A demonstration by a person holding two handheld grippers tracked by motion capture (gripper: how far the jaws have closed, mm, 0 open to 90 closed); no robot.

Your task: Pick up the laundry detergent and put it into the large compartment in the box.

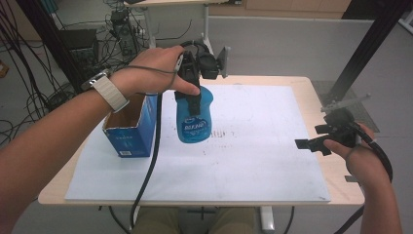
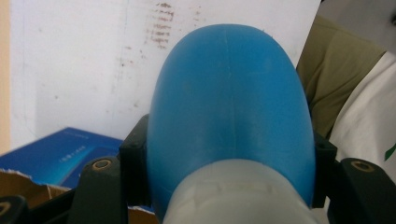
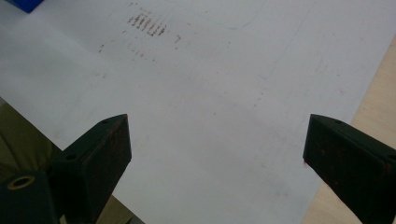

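Note:
A blue plastic bottle with white lettering hangs in the air above the white sheet, bottom end down. My left gripper is shut on its upper part, near the pale cap end. In the left gripper view the bottle's blue body bulges between the two black jaws, with the whitish neck at the bottom of the picture. My right gripper hovers at the sheet's right edge, held by a hand. Its jaws stand wide apart in the right gripper view, with bare sheet between them.
An open blue cardboard box stands on the left part of the sheet, just left of the hanging bottle. The sheet carries faint brown marks in its middle. Wooden table margin runs along the right side. Cables and gear lie on the floor behind.

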